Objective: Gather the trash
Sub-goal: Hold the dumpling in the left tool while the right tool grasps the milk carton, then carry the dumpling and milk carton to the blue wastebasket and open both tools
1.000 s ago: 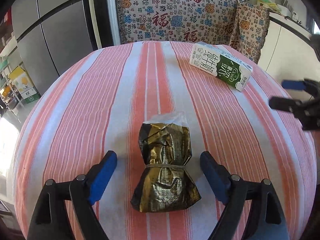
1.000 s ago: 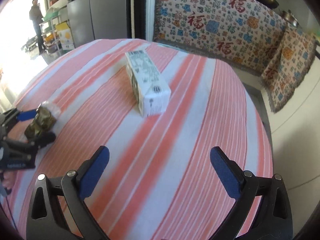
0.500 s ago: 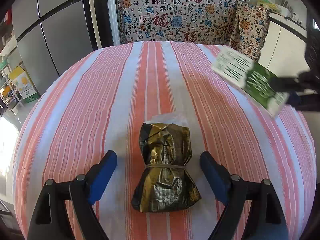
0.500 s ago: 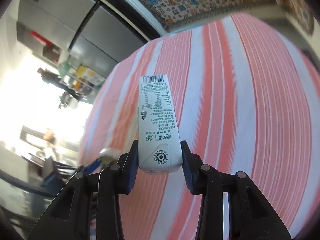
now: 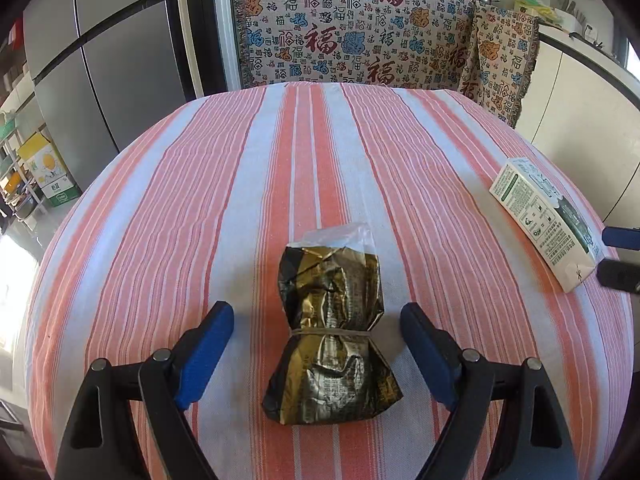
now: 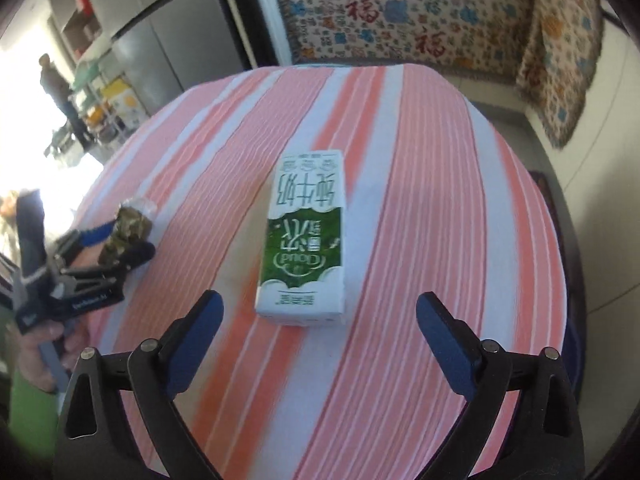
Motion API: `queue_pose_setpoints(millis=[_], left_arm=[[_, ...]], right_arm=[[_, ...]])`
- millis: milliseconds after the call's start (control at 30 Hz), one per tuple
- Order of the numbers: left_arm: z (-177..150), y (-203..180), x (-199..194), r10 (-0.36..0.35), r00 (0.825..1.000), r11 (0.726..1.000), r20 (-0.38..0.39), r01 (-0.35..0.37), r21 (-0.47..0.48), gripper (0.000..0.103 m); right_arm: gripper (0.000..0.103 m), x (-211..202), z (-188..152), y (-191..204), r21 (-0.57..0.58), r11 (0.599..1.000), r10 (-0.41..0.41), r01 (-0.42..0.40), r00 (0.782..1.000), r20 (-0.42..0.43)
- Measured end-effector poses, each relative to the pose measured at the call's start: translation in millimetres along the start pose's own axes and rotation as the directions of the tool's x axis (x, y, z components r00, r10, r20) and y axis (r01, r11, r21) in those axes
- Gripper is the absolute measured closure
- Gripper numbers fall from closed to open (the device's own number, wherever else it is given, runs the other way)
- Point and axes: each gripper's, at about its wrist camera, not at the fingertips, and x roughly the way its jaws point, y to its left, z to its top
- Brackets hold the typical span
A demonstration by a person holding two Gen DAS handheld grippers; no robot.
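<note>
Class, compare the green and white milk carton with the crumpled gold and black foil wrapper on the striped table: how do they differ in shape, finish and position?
The green and white milk carton is a crisp rectangular box; the crumpled gold and black foil wrapper is a soft bundle cinched by a rubber band. The carton is matt printed card; the wrapper is shiny. The carton lies near the table's edge; the wrapper lies nearer its middle. Both rest on the striped tablecloth, ungripped.
</note>
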Motion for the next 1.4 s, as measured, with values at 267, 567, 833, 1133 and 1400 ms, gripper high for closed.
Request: queue_pose_setpoints(millis=[267, 567, 833, 1133, 1400], left_arm=[[0, 1, 1, 0.002, 1.000, 1.000, -0.001, -0.002, 0.003, 0.016], [0, 2, 1, -0.006, 1.000, 1.000, -0.001, 0.006, 0.004, 0.016], [6, 8, -6, -0.059, 0.998, 0.994, -0.037, 0.062, 0.085, 0.021], [11, 27, -32, -0.164, 0.986, 0.986, 0.014, 0.164, 0.020, 0.071], [14, -23, -61, -0.295, 0.955, 0.955, 0.031, 0.294, 0.031, 0.071]], right_arm=[[0.000, 48, -6, 19, -0.011, 0.999, -0.043, 0.043, 0.999, 0.013], [0.010, 49, 26, 13, -0.046, 0.999, -0.024, 0.019, 0.992, -0.121], [0.038, 41, 54, 11, -0.083, 0.997, -0.002, -0.013, 0.985, -0.173], [0.055, -2, 44, 2, -0.028, 0.998, 0.052, -0.054, 0.995, -0.081], [0.055, -48, 14, -40, 0.075, 0.990, 0.117, -0.116, 0.993, -0.006]])
